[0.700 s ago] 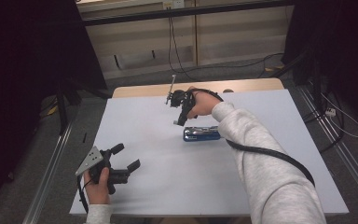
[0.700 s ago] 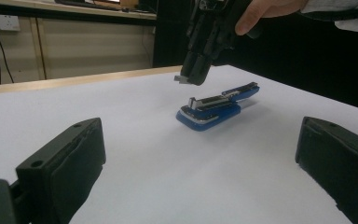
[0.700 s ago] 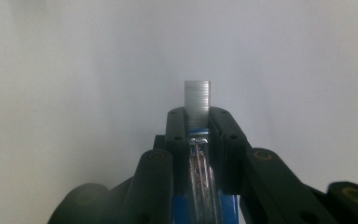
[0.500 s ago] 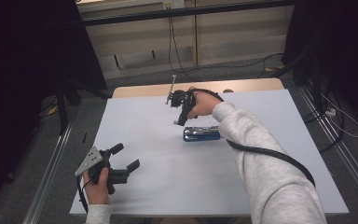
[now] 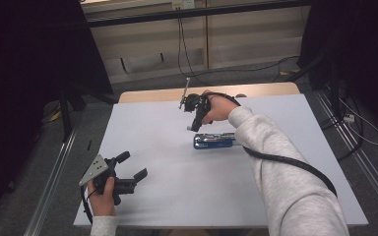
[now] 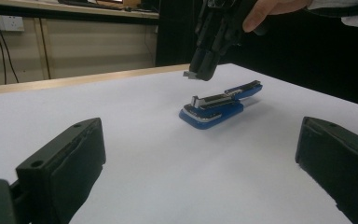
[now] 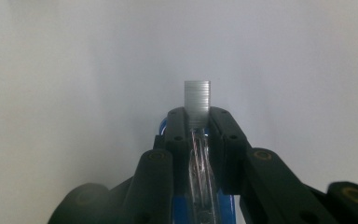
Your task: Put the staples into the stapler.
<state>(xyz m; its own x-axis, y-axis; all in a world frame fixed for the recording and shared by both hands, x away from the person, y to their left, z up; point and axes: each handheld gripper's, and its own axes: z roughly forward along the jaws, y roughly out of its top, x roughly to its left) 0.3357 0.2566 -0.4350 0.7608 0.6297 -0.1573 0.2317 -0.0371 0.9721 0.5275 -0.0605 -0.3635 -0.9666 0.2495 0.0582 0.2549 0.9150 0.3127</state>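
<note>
A blue stapler (image 5: 214, 140) lies opened flat on the white table (image 5: 177, 196), right of the middle; in the left gripper view the stapler (image 6: 216, 106) shows its metal magazine facing up. My right gripper (image 5: 193, 128) hangs just above the stapler's left end, pointing down, shut on a short strip of staples (image 7: 197, 105). In the right gripper view the stapler's blue body (image 7: 179, 212) sits directly beneath the right gripper (image 7: 197, 116). The strip of staples (image 6: 189, 74) hovers clear of the magazine. My left gripper (image 5: 133, 165) rests open near the front left, holding nothing, as the left gripper (image 6: 198, 140) faces the stapler.
A wooden strip (image 5: 157, 93) borders the table's far edge. Cables (image 5: 187, 59) run over the floor behind it, and metal rails (image 5: 54, 167) flank both sides. The right gripper's black cable (image 5: 295, 164) trails along the grey sleeve.
</note>
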